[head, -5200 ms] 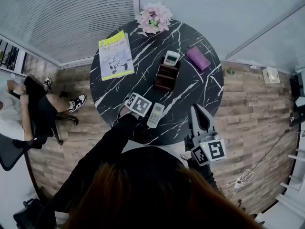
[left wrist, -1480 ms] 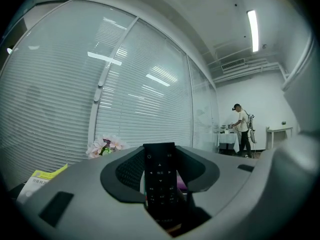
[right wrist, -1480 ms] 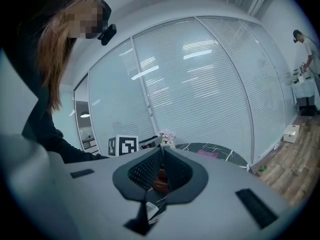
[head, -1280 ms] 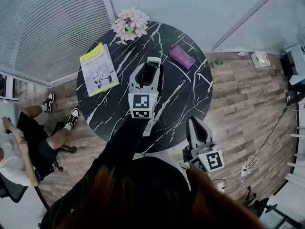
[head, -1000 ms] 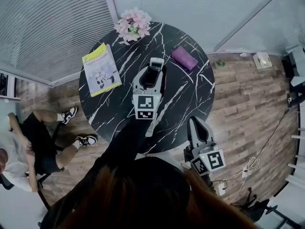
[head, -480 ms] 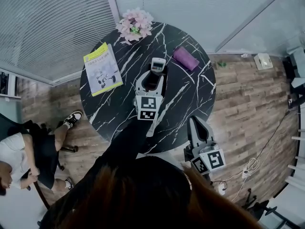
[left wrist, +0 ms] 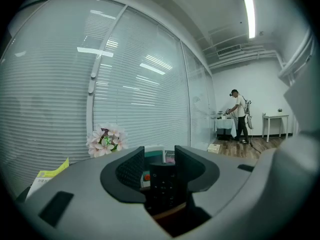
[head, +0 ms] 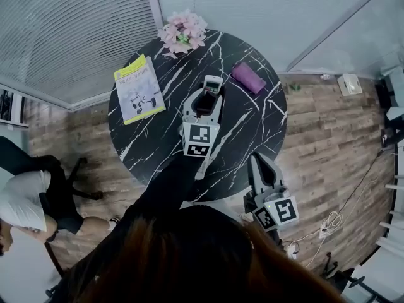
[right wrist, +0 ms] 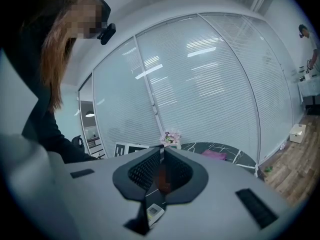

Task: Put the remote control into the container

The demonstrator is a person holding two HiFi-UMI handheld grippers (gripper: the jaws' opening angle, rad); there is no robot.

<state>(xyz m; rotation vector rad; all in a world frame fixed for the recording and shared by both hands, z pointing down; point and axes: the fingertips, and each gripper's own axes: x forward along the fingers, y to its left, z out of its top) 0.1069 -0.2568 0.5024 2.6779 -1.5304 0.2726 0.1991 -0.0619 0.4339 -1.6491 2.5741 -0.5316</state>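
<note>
Left claw [left wrist: 160, 155] clamped on black remote [left wrist: 163, 184], lower end hidden inside container [left wrist: 170, 213]; right claw [right wrist: 161, 158] closed.

The black remote [left wrist: 162, 184] loses its lower end inside the container [left wrist: 170, 210]; from above, the left gripper [head: 204, 100] covers both. The white remote [head: 201, 169] is perhaps half hidden under the sleeve [head: 165, 185].
</note>
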